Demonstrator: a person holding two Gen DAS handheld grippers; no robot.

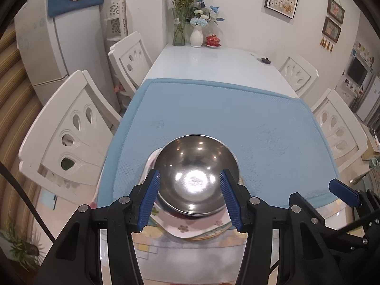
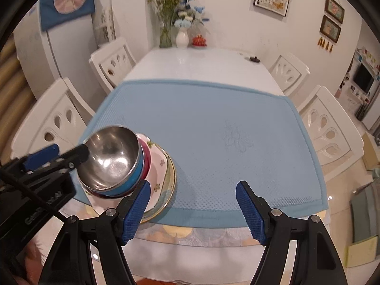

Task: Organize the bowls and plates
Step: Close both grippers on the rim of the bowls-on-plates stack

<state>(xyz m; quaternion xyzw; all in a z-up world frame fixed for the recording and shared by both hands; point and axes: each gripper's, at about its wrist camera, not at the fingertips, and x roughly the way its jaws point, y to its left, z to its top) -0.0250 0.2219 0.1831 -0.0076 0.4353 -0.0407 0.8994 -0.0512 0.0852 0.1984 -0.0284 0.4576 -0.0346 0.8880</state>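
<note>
A steel bowl (image 1: 196, 173) with a blue outside (image 2: 111, 159) sits on top of a stack: a red bowl (image 2: 146, 156), a white floral square plate (image 2: 158, 166) and a round gold-rimmed plate (image 2: 169, 182), at the near left of the blue mat (image 2: 225, 130). My left gripper (image 1: 190, 199) is open, its blue pads either side of the steel bowl, just above the stack. My right gripper (image 2: 193, 211) is open and empty over the mat's near edge, right of the stack.
White chairs (image 1: 71, 130) (image 2: 332, 130) stand along both sides of the table. Vases with flowers (image 1: 185, 23) and a red lidded cup (image 1: 212, 40) stand at the far end. A small dark object (image 1: 264, 60) lies far right. A fridge (image 1: 47, 47) stands left.
</note>
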